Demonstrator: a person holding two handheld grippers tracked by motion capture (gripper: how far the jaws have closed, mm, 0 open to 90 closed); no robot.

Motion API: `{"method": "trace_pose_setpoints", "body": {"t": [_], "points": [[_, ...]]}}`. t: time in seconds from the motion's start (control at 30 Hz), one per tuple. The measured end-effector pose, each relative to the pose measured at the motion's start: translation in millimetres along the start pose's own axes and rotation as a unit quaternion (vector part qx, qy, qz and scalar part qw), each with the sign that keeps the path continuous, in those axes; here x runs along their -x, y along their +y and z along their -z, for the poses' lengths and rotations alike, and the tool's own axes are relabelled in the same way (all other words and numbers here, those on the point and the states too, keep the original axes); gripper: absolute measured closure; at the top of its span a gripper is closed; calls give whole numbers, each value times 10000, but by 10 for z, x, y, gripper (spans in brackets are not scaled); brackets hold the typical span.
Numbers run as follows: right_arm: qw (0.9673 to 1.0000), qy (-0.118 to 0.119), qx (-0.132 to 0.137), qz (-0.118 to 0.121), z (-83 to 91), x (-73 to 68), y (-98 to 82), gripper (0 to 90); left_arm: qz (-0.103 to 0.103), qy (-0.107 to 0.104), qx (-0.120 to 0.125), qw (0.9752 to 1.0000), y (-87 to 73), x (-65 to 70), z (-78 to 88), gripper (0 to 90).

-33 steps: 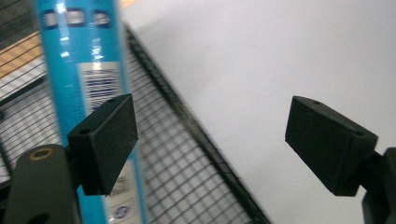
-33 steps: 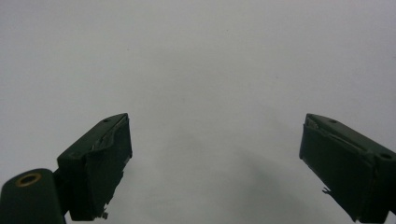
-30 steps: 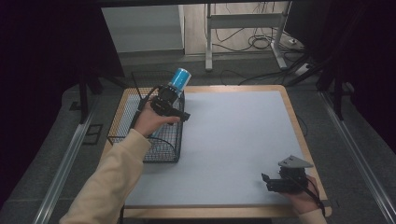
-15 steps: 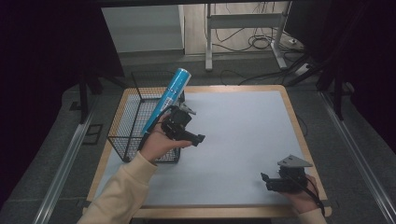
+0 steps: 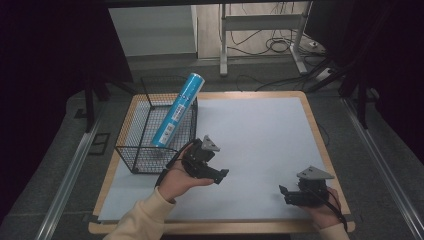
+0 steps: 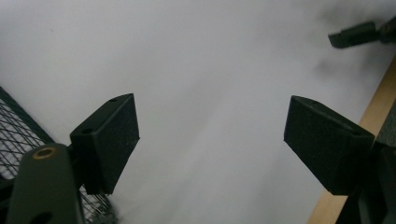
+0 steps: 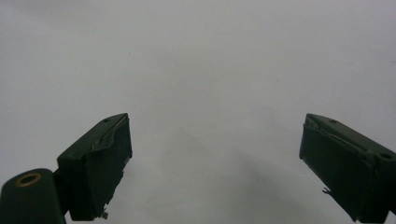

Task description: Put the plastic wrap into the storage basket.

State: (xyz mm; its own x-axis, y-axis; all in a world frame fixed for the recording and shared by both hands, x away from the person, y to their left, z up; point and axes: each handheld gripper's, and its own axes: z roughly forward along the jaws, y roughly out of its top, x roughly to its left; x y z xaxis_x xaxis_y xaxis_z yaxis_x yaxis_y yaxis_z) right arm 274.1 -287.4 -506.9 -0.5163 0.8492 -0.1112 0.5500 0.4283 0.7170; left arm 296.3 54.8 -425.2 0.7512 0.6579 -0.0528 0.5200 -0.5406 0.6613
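Observation:
A blue tube (image 5: 177, 110) leans upright in the black wire basket (image 5: 150, 159) at the table's left, its top sticking out over the rim. My left gripper (image 5: 216, 175) hovers right of the basket's near corner, low over the white mat (image 5: 250, 130). It is open, and its jaws have just closed a little with nothing between them. In the left gripper view the left gripper (image 6: 212, 140) frames bare mat, with the basket (image 6: 18, 135) at the left. My right gripper (image 5: 286, 194) rests open near the front right corner. The right gripper (image 7: 215, 158) has only white mat between its jaws.
The wooden table edge (image 5: 320, 145) borders the mat on all sides. A metal desk frame and cables (image 5: 270, 45) stand on the floor behind the table. In the left gripper view the right gripper (image 6: 357, 33) sits at the top right, beside the table edge (image 6: 373, 116).
My left gripper let go of the blue tube, which now leans in the basket, and moved toward the near side and down over the mat. The right gripper kept still.

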Motion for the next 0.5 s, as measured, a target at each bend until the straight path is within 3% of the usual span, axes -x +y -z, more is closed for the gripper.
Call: {"method": "trace_pose_setpoints", "body": {"t": [0.23, 0.5], "points": [[10000, -19, 77, 9, 12, 5, 5, 94, 67, -189, -6, 9998, -125, 31, -75, 177], [9998, -22, 213, 6, 42, 5, 15, 94, 42, -226, -58, 9997, -154, 45, -136, 177]]}}
